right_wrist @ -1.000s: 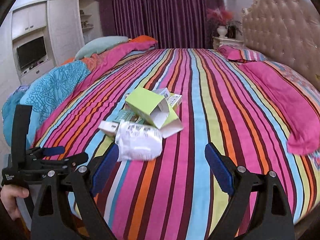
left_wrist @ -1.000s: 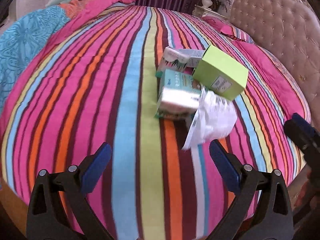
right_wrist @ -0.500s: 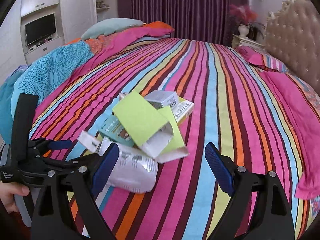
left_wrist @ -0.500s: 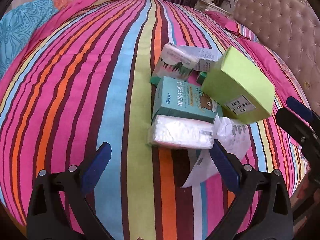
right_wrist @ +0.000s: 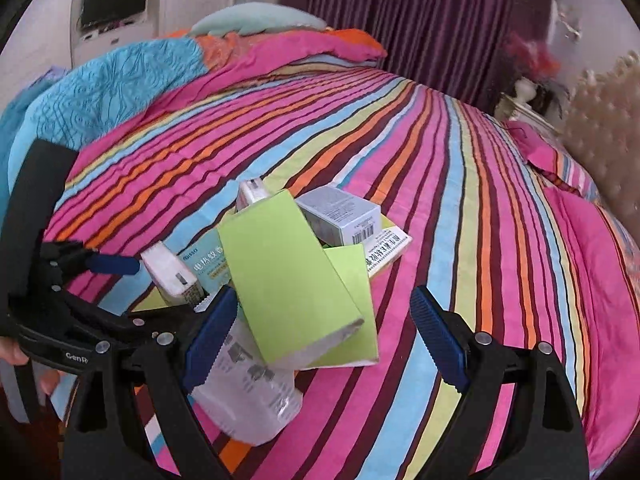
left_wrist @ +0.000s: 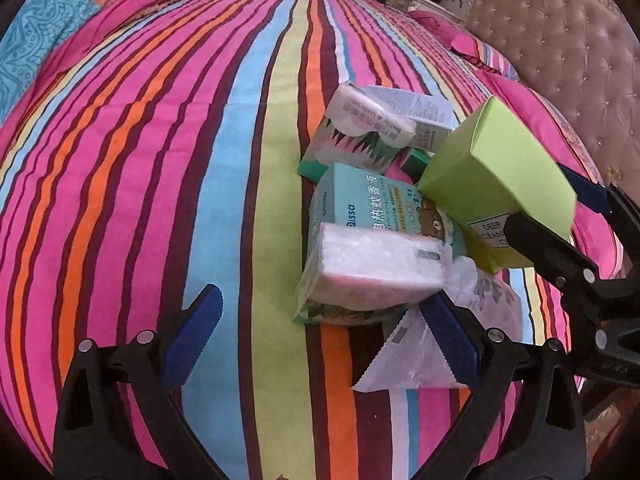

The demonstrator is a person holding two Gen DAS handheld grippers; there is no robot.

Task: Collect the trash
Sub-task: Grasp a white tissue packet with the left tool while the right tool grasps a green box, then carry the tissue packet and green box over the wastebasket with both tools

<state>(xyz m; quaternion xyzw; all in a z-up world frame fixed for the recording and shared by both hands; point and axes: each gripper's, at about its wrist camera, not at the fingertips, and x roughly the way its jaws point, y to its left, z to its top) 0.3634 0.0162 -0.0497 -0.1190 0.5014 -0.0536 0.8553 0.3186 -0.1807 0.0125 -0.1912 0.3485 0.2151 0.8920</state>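
Note:
A heap of trash lies on the striped bed: a lime green box [left_wrist: 500, 184] [right_wrist: 288, 280], a teal carton [left_wrist: 372, 204], a white tissue pack [left_wrist: 372, 268], a clear plastic wrapper [left_wrist: 424, 356] [right_wrist: 248, 392], and a grey barcode box [right_wrist: 340, 216]. My left gripper [left_wrist: 320, 336] is open, its fingers straddling the tissue pack's near end. My right gripper [right_wrist: 324, 344] is open with the green box between its fingers; it also shows in the left wrist view [left_wrist: 560, 232].
The striped bedspread [left_wrist: 160, 160] fills the view. A tufted beige headboard [left_wrist: 560, 48] stands at the right. Pink and teal quilts [right_wrist: 120, 80] pile at the far left. Purple curtains [right_wrist: 420, 12] and a white cabinet with a TV [right_wrist: 112, 0] are behind.
Both grippers have moved forward and closer to the heap. The left fingers now flank the tissue pack and the right fingers flank the green box. Both stay open.

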